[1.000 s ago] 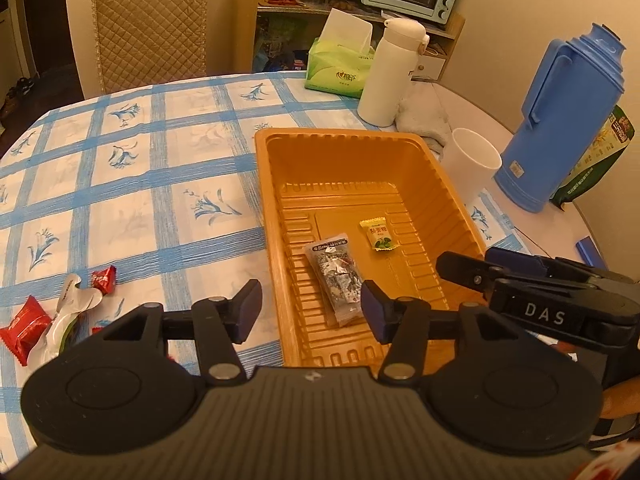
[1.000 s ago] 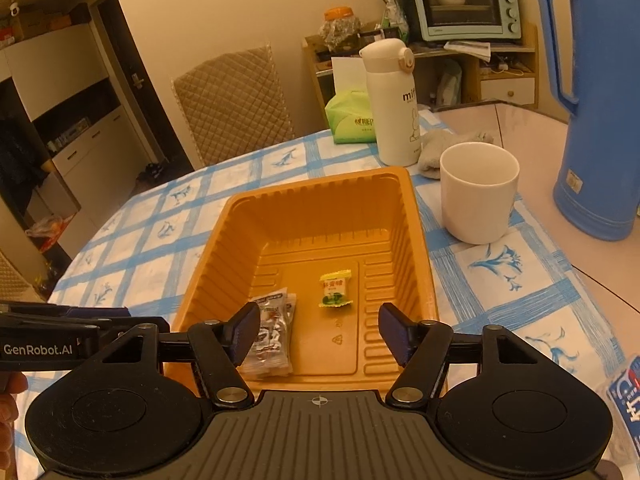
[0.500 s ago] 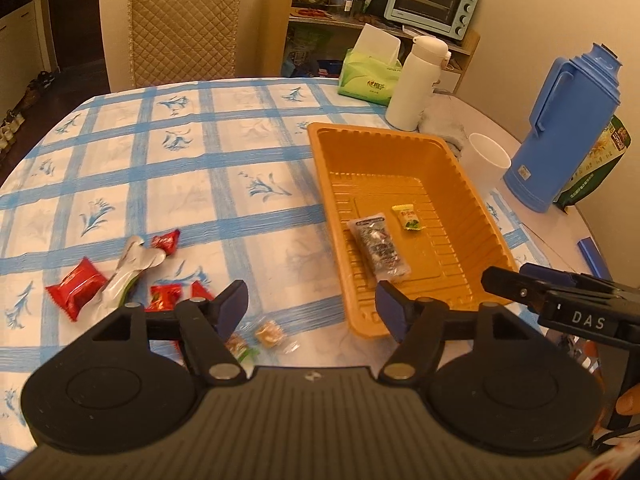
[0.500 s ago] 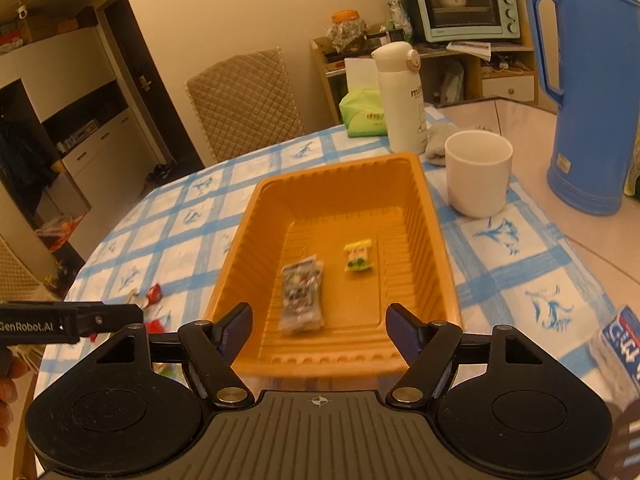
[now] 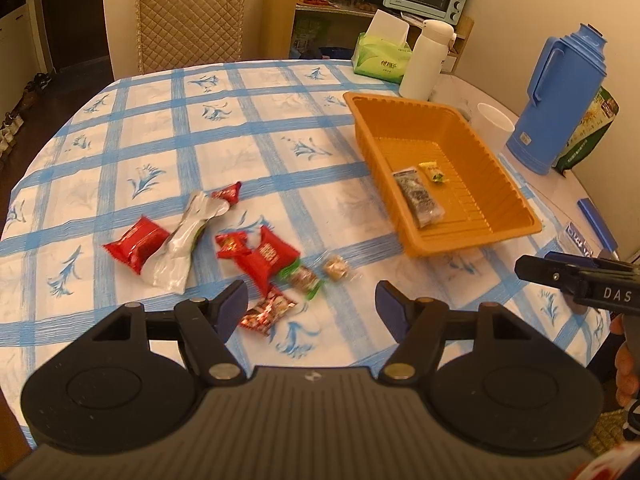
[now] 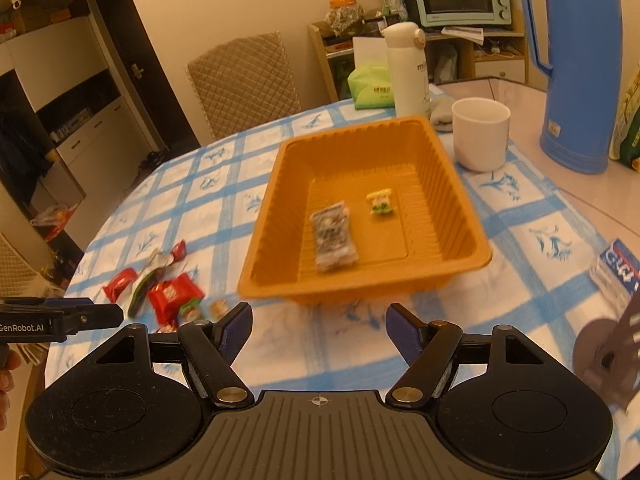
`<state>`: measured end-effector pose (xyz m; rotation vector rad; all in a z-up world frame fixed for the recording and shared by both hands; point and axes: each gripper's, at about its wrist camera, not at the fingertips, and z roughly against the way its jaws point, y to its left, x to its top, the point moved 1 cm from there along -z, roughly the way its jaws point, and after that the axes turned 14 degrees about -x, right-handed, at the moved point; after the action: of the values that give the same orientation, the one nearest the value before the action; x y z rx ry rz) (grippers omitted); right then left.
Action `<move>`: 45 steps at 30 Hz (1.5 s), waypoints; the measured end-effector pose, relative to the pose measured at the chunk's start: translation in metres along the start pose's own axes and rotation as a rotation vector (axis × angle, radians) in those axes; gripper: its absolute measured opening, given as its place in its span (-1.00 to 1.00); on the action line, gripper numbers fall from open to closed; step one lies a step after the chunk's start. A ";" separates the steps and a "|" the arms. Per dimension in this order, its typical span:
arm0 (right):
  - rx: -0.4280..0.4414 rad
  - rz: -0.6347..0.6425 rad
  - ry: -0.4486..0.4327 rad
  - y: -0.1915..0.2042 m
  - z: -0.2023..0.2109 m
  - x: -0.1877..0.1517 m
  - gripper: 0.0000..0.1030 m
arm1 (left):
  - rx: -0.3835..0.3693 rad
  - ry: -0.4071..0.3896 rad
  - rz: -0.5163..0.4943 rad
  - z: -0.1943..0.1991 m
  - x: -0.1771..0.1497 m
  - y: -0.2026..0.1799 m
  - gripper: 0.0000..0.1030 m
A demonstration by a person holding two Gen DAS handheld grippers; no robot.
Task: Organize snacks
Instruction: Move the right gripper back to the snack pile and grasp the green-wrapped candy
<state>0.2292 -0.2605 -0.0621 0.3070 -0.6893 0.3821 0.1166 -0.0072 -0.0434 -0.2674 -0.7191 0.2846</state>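
An orange tray [image 5: 516,204] [image 6: 276,216] on the checked tablecloth holds a silver packet [image 5: 418,198] [image 6: 333,236] and a small yellow-green candy [image 5: 433,171] [image 6: 381,201]. Left of the tray lies a pile of loose snacks: red packets [image 5: 136,243] [image 5: 266,258] [image 6: 172,292], a white-silver wrapper [image 5: 186,240], and small candies [image 5: 335,267]. My left gripper [image 5: 311,307] is open and empty, above the table just in front of the pile. My right gripper [image 6: 319,331] is open and empty, in front of the tray's near wall.
A white cup [image 6: 480,138], a white flask [image 6: 408,68], a green tissue pack [image 5: 382,62] and a blue thermos jug [image 5: 560,100] stand behind and right of the tray. A blue-white packet [image 6: 618,272] lies at the right edge. A chair [image 5: 188,16] stands behind the table.
Both grippers have pulled back from the tray toward the table's near edge, still open. The left view has swung left, so the snack pile now shows in front of it.
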 end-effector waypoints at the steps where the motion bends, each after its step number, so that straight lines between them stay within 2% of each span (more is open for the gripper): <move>1: -0.002 0.005 0.003 0.005 0.002 -0.003 0.43 | 0.001 0.001 -0.002 0.003 -0.003 0.004 0.31; 18: 0.019 0.069 0.059 0.101 -0.011 -0.039 0.43 | 0.057 0.016 0.041 0.049 -0.032 0.089 0.30; 24: 0.022 0.114 0.035 0.127 -0.023 -0.042 0.41 | 0.076 0.017 0.053 0.057 -0.034 0.114 0.29; 28: 0.035 0.165 0.008 0.142 -0.033 -0.039 0.11 | 0.086 0.018 0.056 0.059 -0.034 0.128 0.29; 32: 0.039 0.215 -0.016 0.154 -0.047 -0.035 -0.01 | 0.094 0.017 0.055 0.059 -0.032 0.140 0.29; 34: 0.043 0.245 -0.018 0.159 -0.056 -0.033 -0.15 | 0.100 0.016 0.054 0.059 -0.031 0.145 0.29; 45: 0.050 0.392 -0.019 0.180 -0.096 -0.024 -0.35 | 0.123 0.020 0.064 0.056 -0.026 0.164 0.29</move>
<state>0.1866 -0.0683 -0.1222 0.2221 -0.7604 0.7709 0.0332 0.1435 -0.0738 -0.1767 -0.6712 0.3851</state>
